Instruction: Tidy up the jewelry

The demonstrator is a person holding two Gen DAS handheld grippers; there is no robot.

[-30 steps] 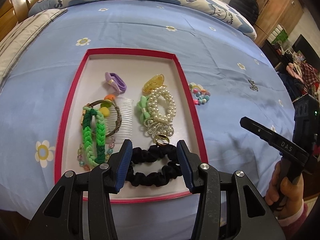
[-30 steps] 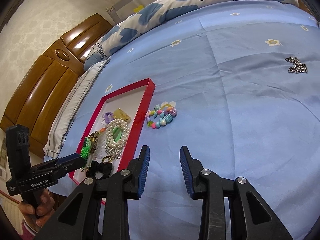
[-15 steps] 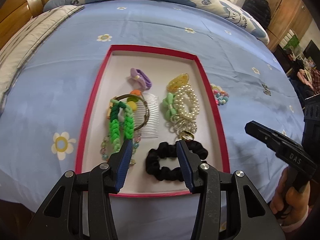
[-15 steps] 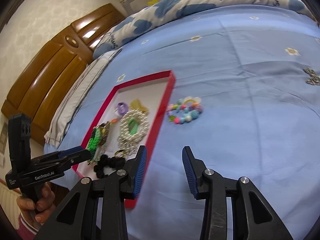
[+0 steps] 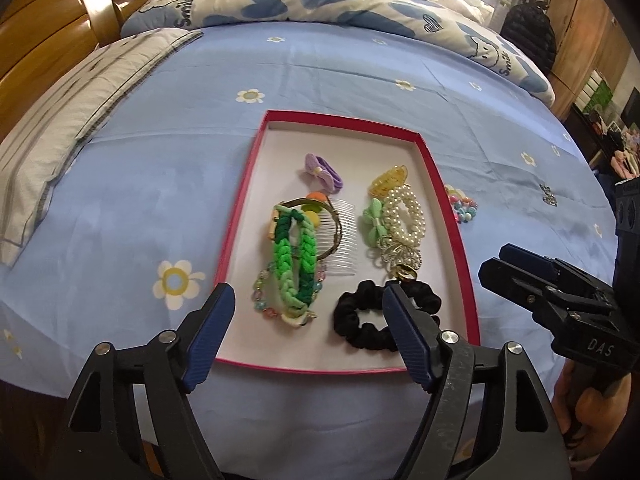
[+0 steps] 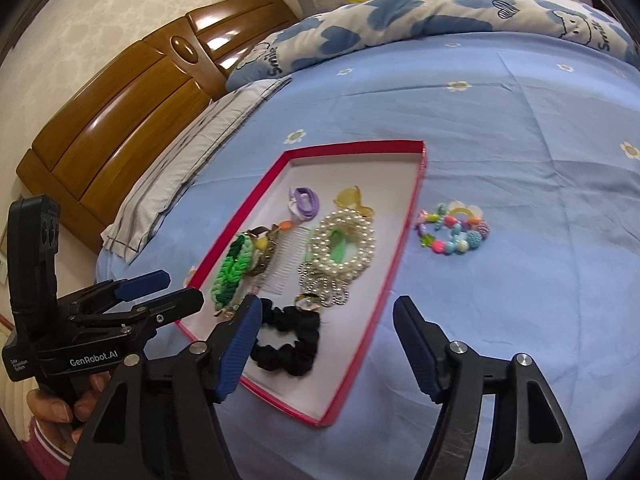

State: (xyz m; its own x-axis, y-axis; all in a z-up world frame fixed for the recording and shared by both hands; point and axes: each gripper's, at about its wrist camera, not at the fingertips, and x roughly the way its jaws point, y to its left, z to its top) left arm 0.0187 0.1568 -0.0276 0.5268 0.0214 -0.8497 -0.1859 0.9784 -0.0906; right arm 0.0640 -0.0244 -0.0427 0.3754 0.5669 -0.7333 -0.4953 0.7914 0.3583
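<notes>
**Jewelry tray, nearly filled; one bracelet outstanding**

Left wrist view: left gripper (image 5: pixel 308 332), jaws opening, empty, above the red tray (image 5: pixel 448 216) holding black scrunchie (image 5: pixel 380 320), pearl bracelet (image 5: pixel 404 216), green braid (image 5: pixel 294 264).

Right wrist view: right gripper (image 6: pixel 326 346), jaws opening, empty. Colourful bead bracelet (image 6: pixel 454 232) lies on the blue sheet (image 6: pixel 520 152) just beside the tray, probably next for collection.

A red-rimmed tray (image 5: pixel 448 208) with a white floor is lying on a light blue bedsheet (image 5: pixel 160 168) dotted with white-and-yellow daisies. Inside are showing a black scrunchie (image 5: pixel 360 316), a green braided band (image 5: pixel 294 264), a white pearl bracelet (image 5: pixel 404 216), a lilac hair tie (image 5: pixel 322 166) and a clear comb (image 5: pixel 344 236). Outside, a multicoloured bead bracelet (image 6: pixel 454 230) is glinting. The quilt (image 5: pixel 320 0) is showing blue hearts on white.
</notes>
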